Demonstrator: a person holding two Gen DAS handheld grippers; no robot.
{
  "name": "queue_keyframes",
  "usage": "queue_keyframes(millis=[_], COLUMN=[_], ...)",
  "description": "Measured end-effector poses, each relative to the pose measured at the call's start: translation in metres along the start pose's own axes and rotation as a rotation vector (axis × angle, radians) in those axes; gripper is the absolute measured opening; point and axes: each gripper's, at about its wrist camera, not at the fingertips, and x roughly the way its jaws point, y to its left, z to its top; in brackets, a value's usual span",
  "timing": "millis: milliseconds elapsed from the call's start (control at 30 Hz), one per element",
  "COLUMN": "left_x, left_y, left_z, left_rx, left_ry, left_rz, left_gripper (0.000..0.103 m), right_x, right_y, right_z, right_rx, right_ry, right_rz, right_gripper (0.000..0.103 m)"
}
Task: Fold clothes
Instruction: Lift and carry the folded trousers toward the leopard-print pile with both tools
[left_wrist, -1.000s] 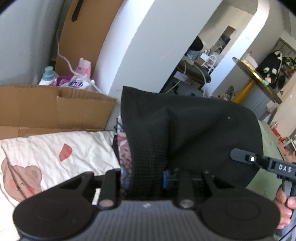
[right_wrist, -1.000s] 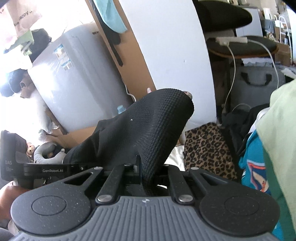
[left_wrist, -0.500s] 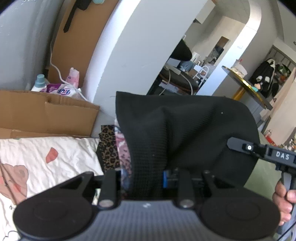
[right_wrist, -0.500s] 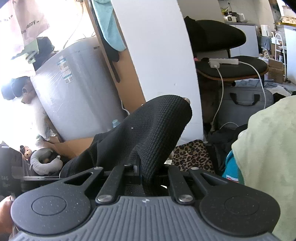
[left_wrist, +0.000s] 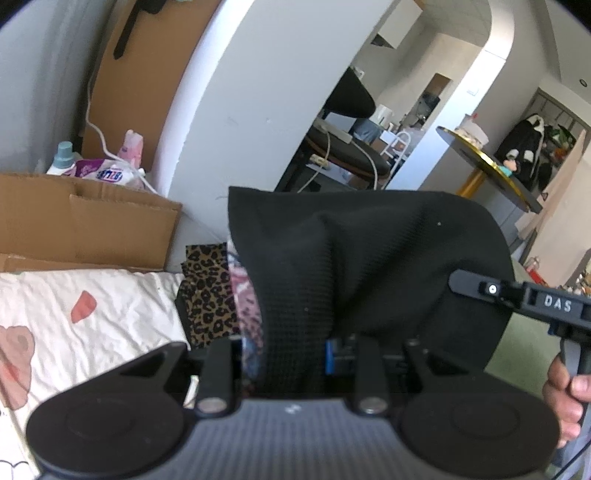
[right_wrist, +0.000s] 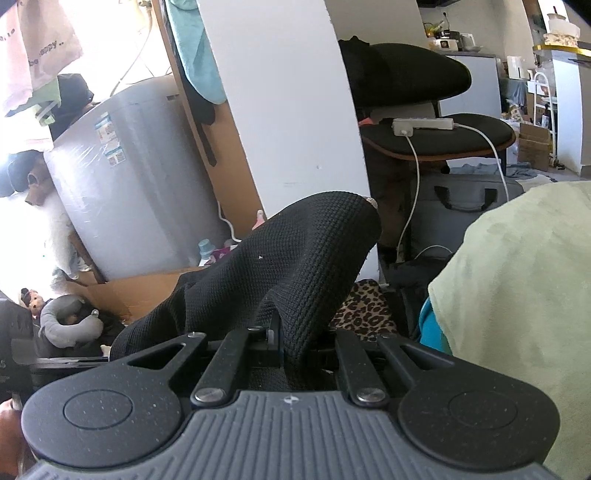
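Both grippers have slid sideways since the earlier pictures, so more leopard cloth (left_wrist: 208, 295) shows beside the left fingers. The left gripper (left_wrist: 291, 347) is closed partway on a thick bunch of the black knit garment (left_wrist: 362, 266), which drapes up over its fingers. The right gripper (right_wrist: 291, 343) is pinched almost tight on another fold of it. A pale green cloth (right_wrist: 517, 314) sits just right of the right fingers.
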Motion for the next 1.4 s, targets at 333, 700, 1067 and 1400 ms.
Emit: queue_keyframes(millis=[333, 700, 1067, 1400], left_x=[0.019, 0.076, 0.149, 0.205], left_y=[0.006, 0.023, 0.038, 0.069], left_z=[-0.026, -0.033, -0.039, -0.044], left_rx=[-0.036, -0.103, -0.124, -0.151], left_ry=[-0.007, 0.004, 0.072, 0.103], left_rz=[0.0, 0.037, -0.014, -0.011], left_gripper=[0.03, 0.03, 0.03, 0.03], right_x=[0.022, 0.082, 0.141, 0.211], right_y=[-0.015, -0.034, -0.065, -0.08], right_z=[-0.014, -0.02, -0.023, -0.036], right_rx=[-0.049, -0.09, -0.146, -0.185], right_ry=[0.03, 0.065, 0.066, 0.071], right_rz=[-0.036, -0.11, -0.221, -0.255], right_gripper=[0.006, 0.006, 0.006, 0.006])
